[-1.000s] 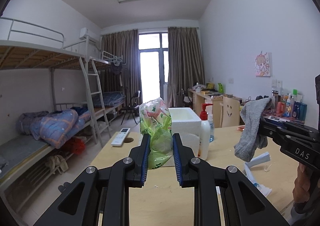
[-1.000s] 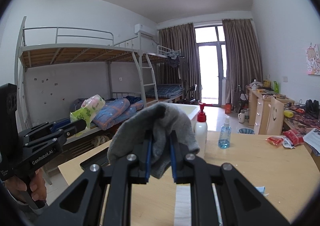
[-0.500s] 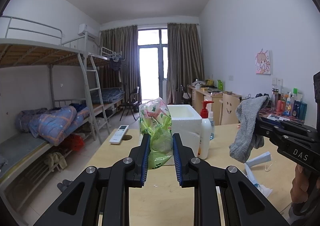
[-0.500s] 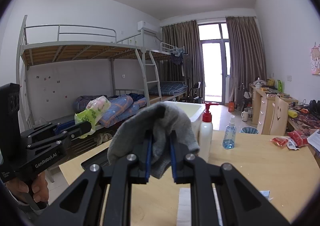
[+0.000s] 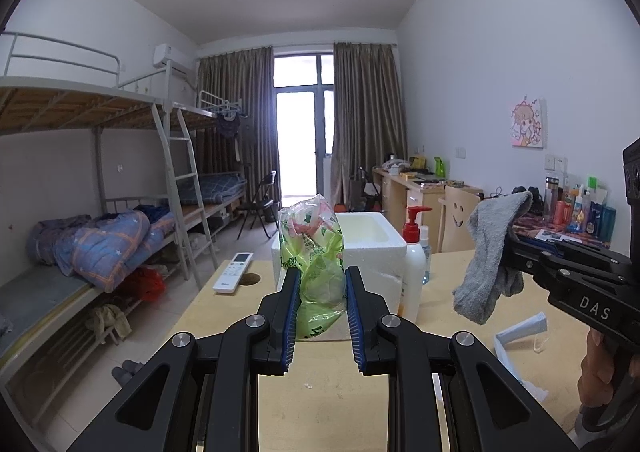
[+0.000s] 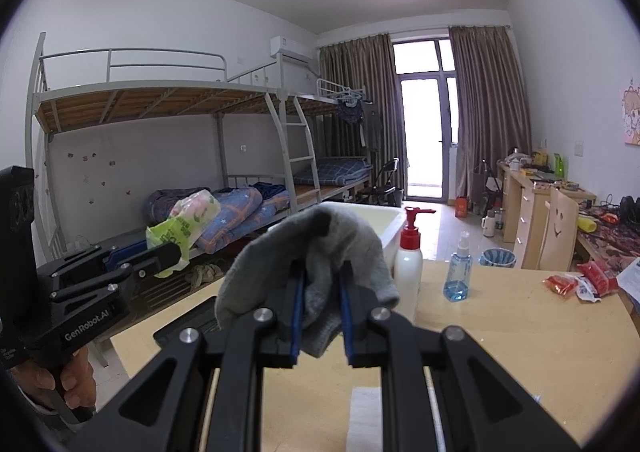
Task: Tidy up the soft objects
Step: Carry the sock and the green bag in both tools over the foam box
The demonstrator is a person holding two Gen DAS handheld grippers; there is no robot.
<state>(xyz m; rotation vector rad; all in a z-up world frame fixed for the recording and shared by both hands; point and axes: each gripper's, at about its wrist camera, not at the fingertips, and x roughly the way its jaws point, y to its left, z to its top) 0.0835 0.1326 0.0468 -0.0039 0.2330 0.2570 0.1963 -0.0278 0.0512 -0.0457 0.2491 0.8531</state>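
Observation:
My left gripper (image 5: 319, 294) is shut on a green plastic packet of soft tissues (image 5: 313, 252), held up above the wooden table (image 5: 332, 392). In the right wrist view the same packet (image 6: 185, 223) sticks out of that gripper (image 6: 170, 252) at the left. My right gripper (image 6: 320, 300) is shut on a grey sock (image 6: 320, 248) that drapes over both fingers; the sock (image 5: 490, 256) hangs from it at the right of the left wrist view. A white foam box (image 5: 370, 242) stands open on the table behind both.
A white pump bottle with a red top (image 5: 412, 272) and a blue spray bottle (image 6: 458, 276) stand beside the box. A remote (image 5: 234, 274), a face mask (image 5: 520, 332) and red snack packets (image 6: 576, 282) lie on the table. Bunk beds (image 6: 160, 171) line the left wall.
Both views have drifted slightly, with the box and bottles shifting a little in the frame. Both grips are unchanged.

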